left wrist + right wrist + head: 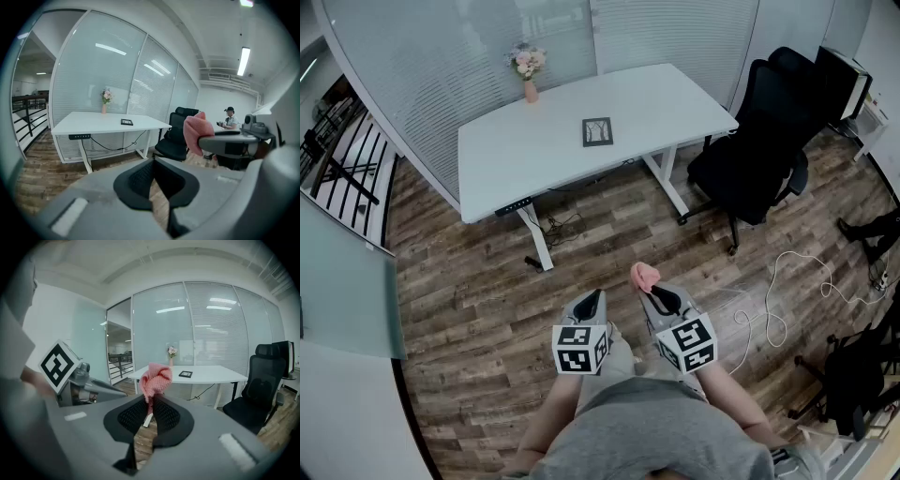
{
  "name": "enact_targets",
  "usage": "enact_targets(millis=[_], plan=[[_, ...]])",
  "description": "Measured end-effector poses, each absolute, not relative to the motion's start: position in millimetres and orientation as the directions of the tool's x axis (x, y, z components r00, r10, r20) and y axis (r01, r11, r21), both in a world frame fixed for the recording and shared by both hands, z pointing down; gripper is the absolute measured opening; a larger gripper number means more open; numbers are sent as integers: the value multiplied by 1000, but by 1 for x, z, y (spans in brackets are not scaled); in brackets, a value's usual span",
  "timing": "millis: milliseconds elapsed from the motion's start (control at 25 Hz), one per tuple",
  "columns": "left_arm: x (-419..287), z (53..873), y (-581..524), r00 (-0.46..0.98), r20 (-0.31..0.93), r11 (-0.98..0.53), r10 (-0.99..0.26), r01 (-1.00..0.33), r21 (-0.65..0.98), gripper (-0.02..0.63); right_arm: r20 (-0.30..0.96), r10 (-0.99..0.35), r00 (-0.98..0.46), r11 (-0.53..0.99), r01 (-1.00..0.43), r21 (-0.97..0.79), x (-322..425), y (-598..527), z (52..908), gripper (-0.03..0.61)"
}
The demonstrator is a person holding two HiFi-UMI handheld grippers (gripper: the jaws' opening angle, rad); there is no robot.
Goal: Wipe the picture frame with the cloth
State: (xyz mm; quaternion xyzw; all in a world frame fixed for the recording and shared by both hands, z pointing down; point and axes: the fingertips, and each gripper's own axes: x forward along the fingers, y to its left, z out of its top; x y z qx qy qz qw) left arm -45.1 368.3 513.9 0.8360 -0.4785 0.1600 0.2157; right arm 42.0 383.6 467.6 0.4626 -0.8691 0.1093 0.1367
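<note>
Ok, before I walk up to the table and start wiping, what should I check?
1. Cloth held: ok. The pink cloth is pinched in the right gripper.
2. Left gripper free: ok. Its jaws are together with nothing between them.
3. Picture frame located: ok. It lies flat on the white table.
4. Frame within reach: not ok. Both grippers are over the floor, well short of the table.
5. Room around the frame: ok. The flower vase stands apart, near the far edge.
6. Approach: ok. The office chair sits off to the right, and the near side is open.
</note>
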Motion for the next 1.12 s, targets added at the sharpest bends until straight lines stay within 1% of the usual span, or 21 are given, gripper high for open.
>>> enact_targets(millis=[600, 800, 1120], plan=[[-34, 507, 366, 491, 457, -450, -742, -870, 203, 2, 328, -770, -547, 557, -827, -72, 45, 375, 464, 34], [-35, 507, 345, 483, 449, -444, -752, -874, 198, 2, 309, -773, -554, 557, -826, -86, 47, 357, 464, 37], [-37, 510, 286, 474, 448, -426, -758, -880, 210, 2, 321, -769, -553, 556, -826, -92, 51, 303, 471, 38]])
